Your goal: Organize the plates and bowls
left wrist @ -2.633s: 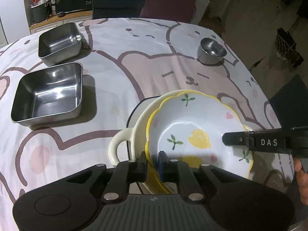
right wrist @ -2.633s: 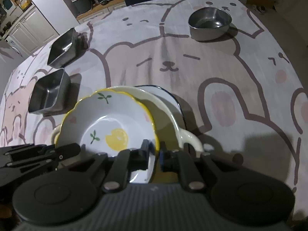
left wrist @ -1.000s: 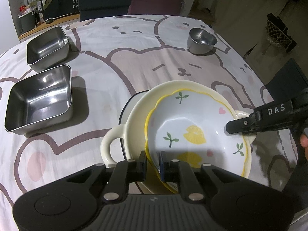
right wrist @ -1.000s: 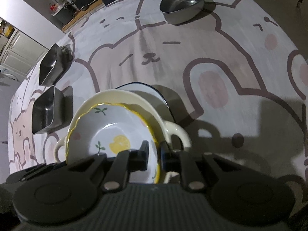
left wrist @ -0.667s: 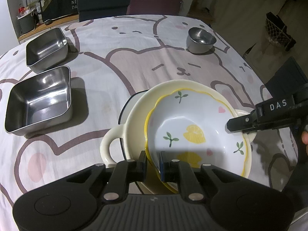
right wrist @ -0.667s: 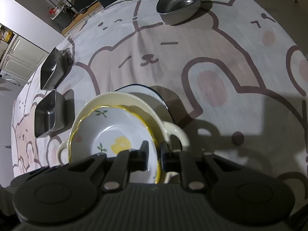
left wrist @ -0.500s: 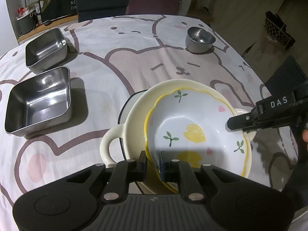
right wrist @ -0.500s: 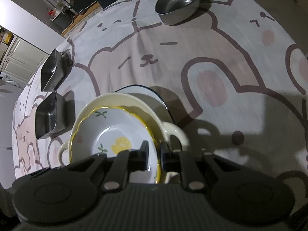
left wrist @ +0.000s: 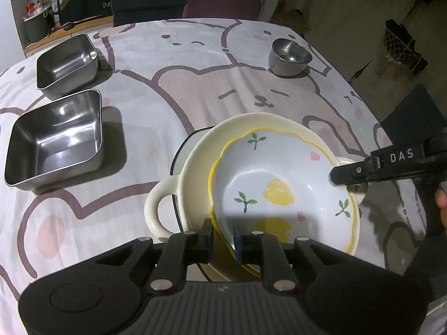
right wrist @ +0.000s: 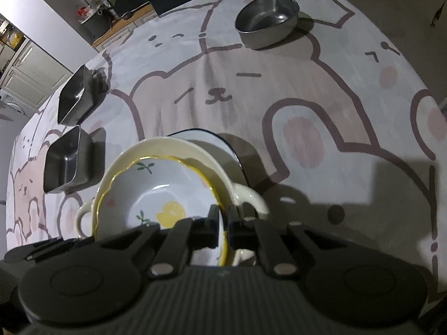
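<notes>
**Both tongs on the lemon bowl, stacked dishes at the near edge**

Dim room; round counter [left wrist: 195, 64] under a pale cloth printed with pink-and-brown bear outlines. Dark chairs and cabinets stand beyond the far edge.

Near edge: a white scalloped ceramic bowl with yellow rim, lemon and leaf print [left wrist: 279, 184] [right wrist: 156, 192] sits tilted inside a larger cream ceramic dish with loop handles [left wrist: 192, 162] [right wrist: 243, 195]. Under the cream dish, a white plate with dark blue rim [left wrist: 178, 156] [right wrist: 220, 142] shows only as an edge.

Left tongs [left wrist: 223, 234]: its jaws straddle the lemon bowl's near rim and have just eased apart slightly; a gap shows beside the outer pad, so no clamp.

Right tongs [right wrist: 222, 223] [left wrist: 339, 174]: jaws have just been closing and are now pinched on the lemon bowl's rim at the opposite side. A fingertip of the person's hand [left wrist: 441, 198] shows behind it.

Left side of the counter: two square stainless steel trays, the nearer one [left wrist: 56, 142] [right wrist: 65, 162] and the farther one [left wrist: 68, 64] [right wrist: 75, 100], close together but apart. Far right: a small round stainless steel bowl [left wrist: 289, 57] [right wrist: 266, 25], well apart from the stack.
</notes>
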Demonstrator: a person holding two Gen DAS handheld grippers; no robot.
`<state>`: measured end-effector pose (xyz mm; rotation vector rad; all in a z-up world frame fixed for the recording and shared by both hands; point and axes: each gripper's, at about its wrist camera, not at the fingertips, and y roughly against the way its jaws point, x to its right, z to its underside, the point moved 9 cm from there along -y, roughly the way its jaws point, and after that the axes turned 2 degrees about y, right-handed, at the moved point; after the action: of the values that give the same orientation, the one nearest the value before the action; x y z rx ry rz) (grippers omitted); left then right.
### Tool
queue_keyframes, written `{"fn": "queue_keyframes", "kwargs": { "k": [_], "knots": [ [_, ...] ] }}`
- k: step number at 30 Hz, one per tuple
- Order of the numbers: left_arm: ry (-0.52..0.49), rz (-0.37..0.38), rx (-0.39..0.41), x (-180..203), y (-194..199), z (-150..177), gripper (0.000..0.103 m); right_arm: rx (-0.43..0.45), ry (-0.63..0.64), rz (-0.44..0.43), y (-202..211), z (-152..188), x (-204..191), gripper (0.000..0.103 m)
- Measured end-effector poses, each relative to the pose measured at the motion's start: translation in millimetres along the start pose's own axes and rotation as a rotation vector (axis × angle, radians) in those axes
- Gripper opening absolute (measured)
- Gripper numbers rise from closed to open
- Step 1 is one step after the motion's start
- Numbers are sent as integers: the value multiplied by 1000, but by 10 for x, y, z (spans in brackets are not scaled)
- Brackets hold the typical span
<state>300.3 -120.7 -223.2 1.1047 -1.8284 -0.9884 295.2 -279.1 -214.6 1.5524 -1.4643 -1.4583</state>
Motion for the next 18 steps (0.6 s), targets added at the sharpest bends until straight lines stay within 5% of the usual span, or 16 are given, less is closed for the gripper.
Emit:
{"fn": "queue_keyframes", "kwargs": {
  "k": [18],
  "knots": [
    [65, 29, 23, -78, 171, 1, 15, 19, 53, 24, 20, -12, -48, 5]
  ]
}}
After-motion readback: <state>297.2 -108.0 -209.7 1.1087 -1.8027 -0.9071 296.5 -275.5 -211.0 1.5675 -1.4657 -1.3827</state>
